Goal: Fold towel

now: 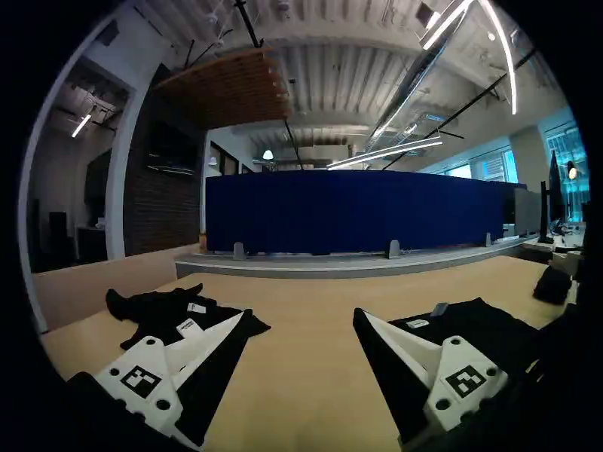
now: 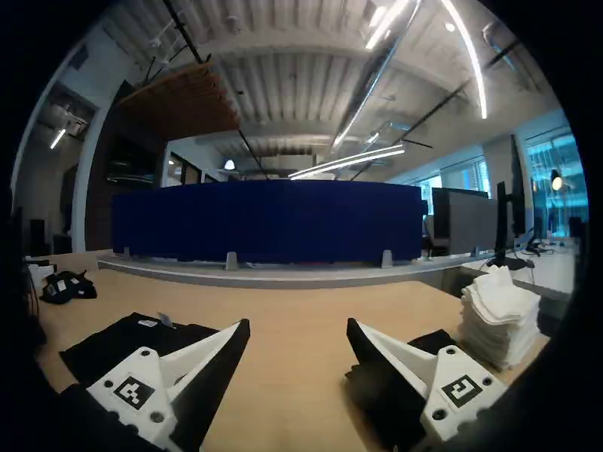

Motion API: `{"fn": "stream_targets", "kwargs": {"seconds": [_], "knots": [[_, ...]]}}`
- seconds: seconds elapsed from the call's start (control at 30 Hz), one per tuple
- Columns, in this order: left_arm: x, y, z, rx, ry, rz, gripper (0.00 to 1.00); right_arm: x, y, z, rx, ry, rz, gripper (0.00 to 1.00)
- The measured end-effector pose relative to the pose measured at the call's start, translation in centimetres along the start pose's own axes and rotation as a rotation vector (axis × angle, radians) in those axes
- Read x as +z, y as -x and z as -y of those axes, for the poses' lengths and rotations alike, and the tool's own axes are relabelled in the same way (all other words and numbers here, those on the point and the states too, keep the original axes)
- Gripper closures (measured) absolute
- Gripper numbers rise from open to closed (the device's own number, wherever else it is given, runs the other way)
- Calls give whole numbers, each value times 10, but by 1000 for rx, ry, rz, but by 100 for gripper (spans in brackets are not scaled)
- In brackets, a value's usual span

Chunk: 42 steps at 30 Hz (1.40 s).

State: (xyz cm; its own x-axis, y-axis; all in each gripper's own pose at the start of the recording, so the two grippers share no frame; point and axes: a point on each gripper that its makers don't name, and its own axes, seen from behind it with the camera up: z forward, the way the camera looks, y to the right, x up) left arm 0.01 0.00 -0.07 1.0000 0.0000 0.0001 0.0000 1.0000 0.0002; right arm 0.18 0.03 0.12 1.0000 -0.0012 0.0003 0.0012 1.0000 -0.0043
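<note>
Desk (image 1: pixel 316 369) is fronting a blue partition (image 1: pixel 354 211). Left claw (image 1: pixel 300 312) is hovering spread, crumpled black towel (image 1: pixel 154 309) lying beyond its left finger; right claw (image 2: pixel 298 322) is gaping, folded black towel (image 2: pixel 113 343) lying beside its left finger.

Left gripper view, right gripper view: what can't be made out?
Left gripper view: left black cloth, partly under the left tongs.
Left gripper view: right black cloth, cut by the edge.
Right gripper view: dark cloth, mostly hidden by the right tongs.
Right gripper view: far black bundle, too small to identify.
</note>
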Motion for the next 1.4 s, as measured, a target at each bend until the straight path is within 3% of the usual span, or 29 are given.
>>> {"fn": "stream_targets", "kwargs": {"seconds": [0.2, 0.37, 0.57, 1.0, 1.2, 1.4], "knots": [[-7, 0, -2, 2, 11, -2, 1, -3, -1, -3, -5, 6, 8, 1], [-12, -13, -2, 22, 15, -19, 1, -8, -22, -9, -11, 18, -13, 1], [-14, -54, 0, 4, 15, -19, 1, -14, -63, -6, -25, 8, -4, 1], [-15, -185, 4, -17, 16, -30, 1, -23, -185, 19, -34, -36, -6, 0], [-15, -215, 4, -18, 18, -8, 1, -25, -219, 26, -42, -51, 6, 0], [-10, -227, 4, -14, 14, 7, 1, -19, -233, 31, -43, -60, 16, 0]]}}
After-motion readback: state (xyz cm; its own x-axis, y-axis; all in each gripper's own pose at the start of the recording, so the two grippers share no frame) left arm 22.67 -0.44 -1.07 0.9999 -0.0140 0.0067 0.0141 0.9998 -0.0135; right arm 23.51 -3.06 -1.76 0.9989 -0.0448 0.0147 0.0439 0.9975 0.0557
